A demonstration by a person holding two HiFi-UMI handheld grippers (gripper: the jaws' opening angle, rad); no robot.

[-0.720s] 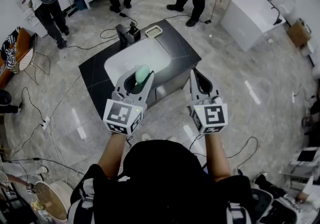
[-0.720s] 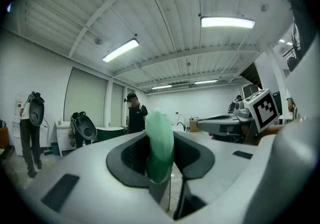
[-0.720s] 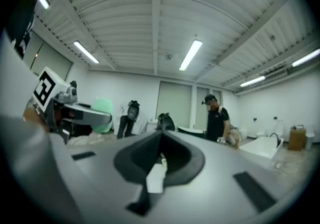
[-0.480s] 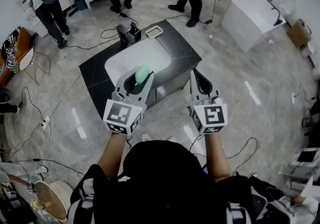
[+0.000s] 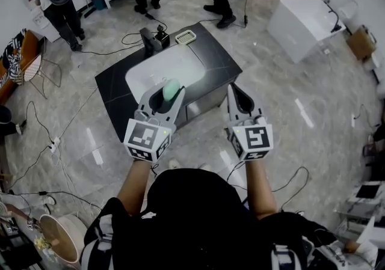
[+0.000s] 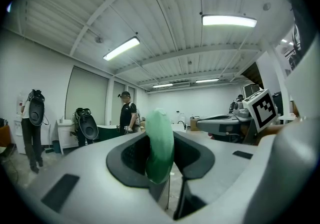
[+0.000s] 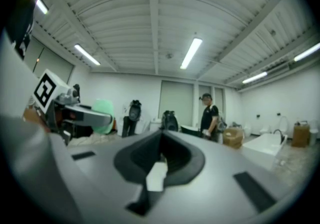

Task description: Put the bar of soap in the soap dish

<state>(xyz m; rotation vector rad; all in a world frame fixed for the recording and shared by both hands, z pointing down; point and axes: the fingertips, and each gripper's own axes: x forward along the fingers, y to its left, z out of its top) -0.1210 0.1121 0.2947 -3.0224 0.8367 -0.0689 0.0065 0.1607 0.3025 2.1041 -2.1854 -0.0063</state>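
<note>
Held: soap (image 6: 159,140), stayed clamped, unmoved, in jaws of my left gripper (image 5: 168,92). Spare: right gripper (image 5: 236,90), jaws closed, empty. Target: dish (image 5: 185,37), lay unreached across the bench (image 5: 224,63); I judged no progress.

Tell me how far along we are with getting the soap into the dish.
Done: the bar of soap is picked up, clamped in the left gripper. In hand: it is held in the air at the counter's near side. Left: carry it to the soap dish at the counter's far corner and release it there. The right gripper is shut and empty.
</note>
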